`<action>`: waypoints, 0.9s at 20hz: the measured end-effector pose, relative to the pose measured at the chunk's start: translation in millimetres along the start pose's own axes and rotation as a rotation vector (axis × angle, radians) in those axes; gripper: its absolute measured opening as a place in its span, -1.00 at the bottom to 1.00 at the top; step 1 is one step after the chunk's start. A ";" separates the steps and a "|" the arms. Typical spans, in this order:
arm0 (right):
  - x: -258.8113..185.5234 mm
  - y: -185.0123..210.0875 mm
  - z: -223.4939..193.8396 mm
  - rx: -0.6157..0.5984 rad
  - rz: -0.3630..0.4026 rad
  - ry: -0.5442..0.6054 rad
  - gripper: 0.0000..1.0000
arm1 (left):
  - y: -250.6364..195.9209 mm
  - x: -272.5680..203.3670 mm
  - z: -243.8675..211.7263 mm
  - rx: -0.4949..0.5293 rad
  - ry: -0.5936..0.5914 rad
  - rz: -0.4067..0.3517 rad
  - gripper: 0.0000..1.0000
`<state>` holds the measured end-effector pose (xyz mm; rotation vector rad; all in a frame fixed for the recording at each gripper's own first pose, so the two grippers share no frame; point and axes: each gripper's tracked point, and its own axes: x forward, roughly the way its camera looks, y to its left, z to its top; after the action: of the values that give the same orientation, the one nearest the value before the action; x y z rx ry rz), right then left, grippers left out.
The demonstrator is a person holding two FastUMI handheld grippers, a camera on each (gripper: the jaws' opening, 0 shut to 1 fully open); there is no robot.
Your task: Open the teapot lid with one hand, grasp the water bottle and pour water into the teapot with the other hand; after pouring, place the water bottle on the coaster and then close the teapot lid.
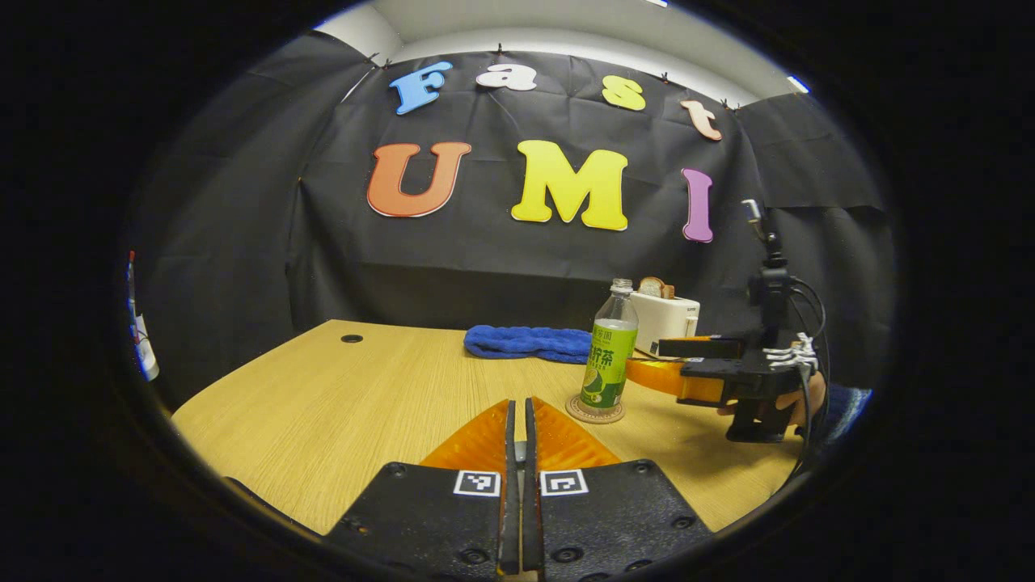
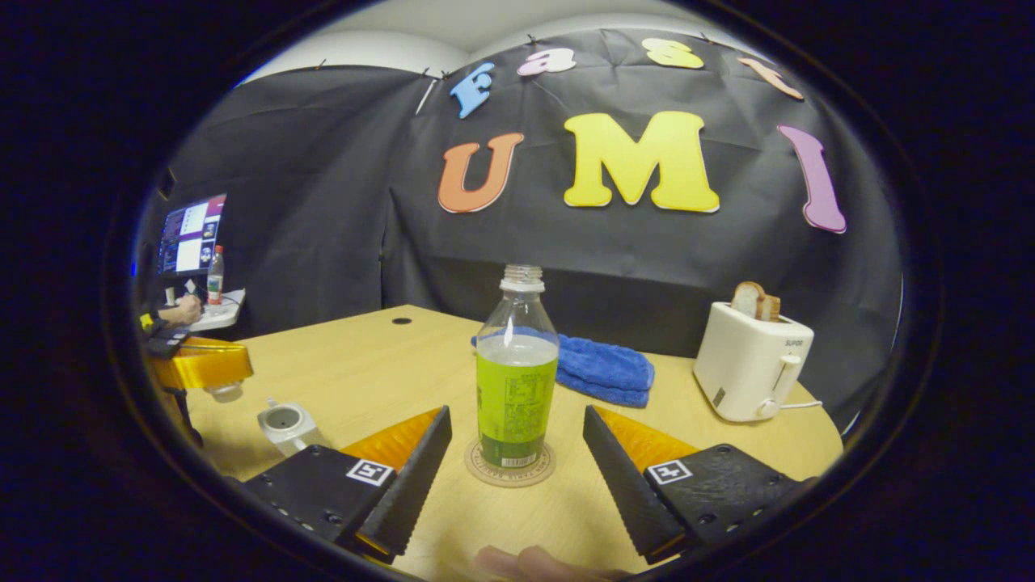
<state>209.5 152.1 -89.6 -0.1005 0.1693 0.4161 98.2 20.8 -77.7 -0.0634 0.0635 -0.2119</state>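
Water bottle (image 2: pixel 517 368) upright on coaster (image 2: pixel 509 467), capless. Right gripper (image 2: pixel 517 461) spread wide either side, not touching. Teapot (image 2: pixel 285 424) lid off; left gripper (image 1: pixel 519 420) closed, lid hold unclear. Lid closing left.

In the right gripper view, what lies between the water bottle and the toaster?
The blue towel lies behind the gap between the water bottle and the toaster; in front of it is bare table. The bottle stands on the coaster.
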 end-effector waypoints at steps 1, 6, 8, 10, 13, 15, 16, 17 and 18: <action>-9.1 -2.0 0.9 0.011 -0.013 -0.015 0.95 | 0.3 4.5 -2.2 -0.005 0.007 0.003 -0.92; -50.8 0.9 9.3 0.053 -0.036 -0.098 0.93 | 0.3 23.9 -13.3 0.008 0.033 0.031 -0.92; -64.5 4.1 12.1 0.059 -0.031 -0.119 0.92 | 3.3 29.6 -19.1 0.028 0.044 0.052 -0.92; -78.1 5.4 17.4 0.057 -0.037 -0.139 0.92 | 6.0 35.0 -24.5 0.035 0.057 0.070 -0.92; -99.2 8.3 24.3 0.059 -0.045 -0.175 0.94 | 7.4 39.1 -33.0 0.051 0.066 0.091 -0.92; -111.9 11.9 25.9 0.054 -0.045 -0.194 0.92 | 6.5 38.7 -32.1 0.069 0.060 0.111 -0.91; -118.7 13.2 25.6 0.054 -0.043 -0.203 0.92 | 7.3 39.3 -32.9 0.080 0.057 0.122 -0.90; -124.0 14.1 24.7 0.052 -0.043 -0.207 0.92 | 7.8 40.3 -32.7 0.083 0.055 0.129 -0.90; -129.5 13.8 22.0 0.053 -0.044 -0.207 0.92 | 7.6 40.9 -32.4 0.083 0.053 0.134 -0.91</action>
<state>90.3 116.6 -45.1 -0.0088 -0.0255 0.3752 137.4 17.7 -112.8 0.0292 0.1110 -0.0820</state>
